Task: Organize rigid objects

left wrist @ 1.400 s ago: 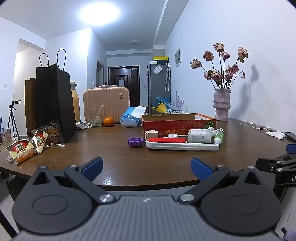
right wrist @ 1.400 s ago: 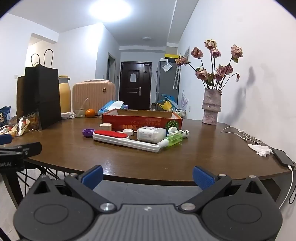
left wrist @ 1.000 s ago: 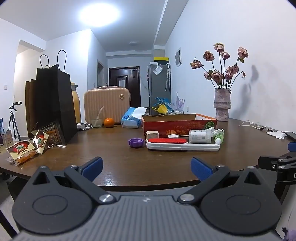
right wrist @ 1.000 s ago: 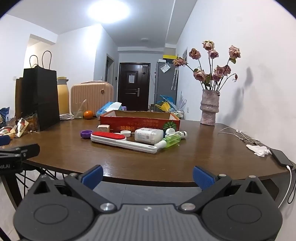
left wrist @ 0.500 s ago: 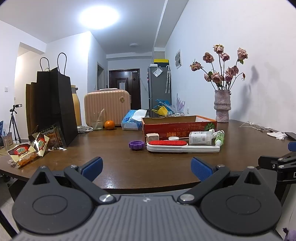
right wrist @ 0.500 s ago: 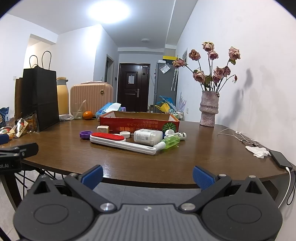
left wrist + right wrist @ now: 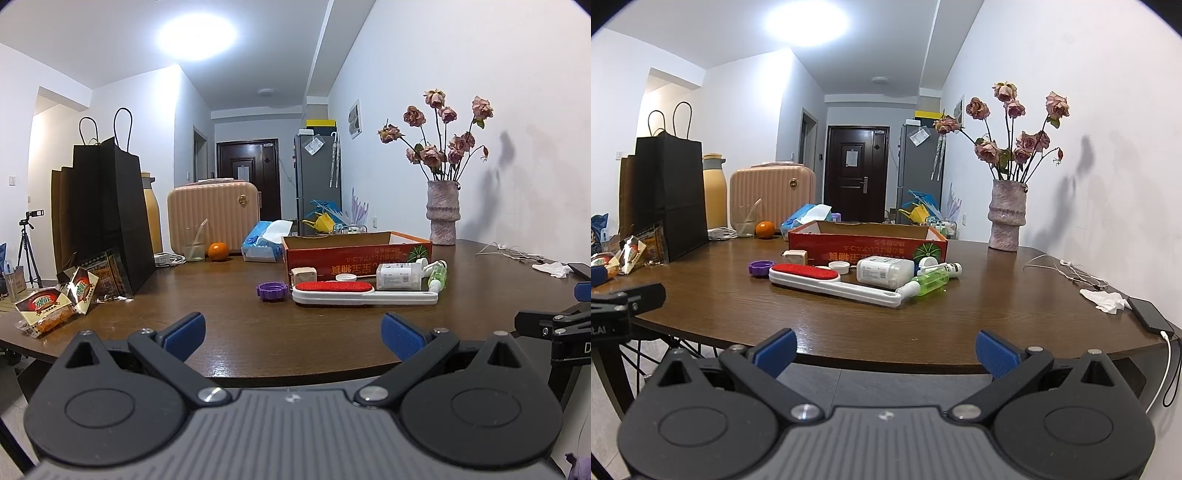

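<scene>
I had both grippers off the near edge of the brown table (image 7: 979,317), nothing in either. Left gripper (image 7: 291,334): jaws spread wide, empty. Right gripper (image 7: 884,347): same, released and empty.

Task items sat mid-table, well apart from both grippers. Red cardboard box (image 7: 867,246) was farthest of the cluster, open top. Just in front of it: white lint brush with red pad (image 7: 834,282) lying flat, handle pointing right and near. White pill bottle (image 7: 884,272) on its side behind the brush handle. Green bottle (image 7: 929,281) on its side to the right, its cap end touching the brush tip. Purple cap (image 7: 761,267) left of the brush, small wooden block (image 7: 795,256) beyond it, white lid (image 7: 839,266) between brush and box.

Vase of dried roses (image 7: 1006,218) stood far right; black paper bag (image 7: 666,199) far left.
</scene>
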A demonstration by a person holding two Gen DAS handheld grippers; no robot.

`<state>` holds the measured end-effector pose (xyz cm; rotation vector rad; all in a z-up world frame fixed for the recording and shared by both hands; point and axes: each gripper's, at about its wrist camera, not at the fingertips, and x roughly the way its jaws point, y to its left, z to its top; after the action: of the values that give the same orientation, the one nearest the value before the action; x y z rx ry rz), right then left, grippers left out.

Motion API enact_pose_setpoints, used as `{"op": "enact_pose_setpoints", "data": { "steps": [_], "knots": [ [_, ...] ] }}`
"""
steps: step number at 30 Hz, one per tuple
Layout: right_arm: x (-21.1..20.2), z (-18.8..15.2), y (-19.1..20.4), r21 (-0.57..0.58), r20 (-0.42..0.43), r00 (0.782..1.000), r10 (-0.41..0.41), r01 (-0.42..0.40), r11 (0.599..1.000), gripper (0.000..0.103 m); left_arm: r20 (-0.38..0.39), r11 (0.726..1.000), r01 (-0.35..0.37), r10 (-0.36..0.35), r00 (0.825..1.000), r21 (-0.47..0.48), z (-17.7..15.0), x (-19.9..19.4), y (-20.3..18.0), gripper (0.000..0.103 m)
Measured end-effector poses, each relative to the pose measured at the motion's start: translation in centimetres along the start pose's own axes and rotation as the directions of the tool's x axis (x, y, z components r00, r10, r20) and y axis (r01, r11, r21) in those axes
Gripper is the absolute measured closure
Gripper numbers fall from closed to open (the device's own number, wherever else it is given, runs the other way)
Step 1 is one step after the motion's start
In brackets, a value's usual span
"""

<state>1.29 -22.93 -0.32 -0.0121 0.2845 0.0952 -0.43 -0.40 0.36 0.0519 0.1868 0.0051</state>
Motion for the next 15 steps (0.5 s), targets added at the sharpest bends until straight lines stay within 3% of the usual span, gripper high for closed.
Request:
{"op": "enact_pose_setpoints", "data": {
  "steps": [15],
  "knots": [
    [0.11,0.01,-0.23,0.007,-0.006,1.000,-0.008,0.008,1.000,0.000,-0.001,1.000,0.002,-0.002,1.000,0.001,-0.04,0.02,0.07,0.000]
  ]
}}
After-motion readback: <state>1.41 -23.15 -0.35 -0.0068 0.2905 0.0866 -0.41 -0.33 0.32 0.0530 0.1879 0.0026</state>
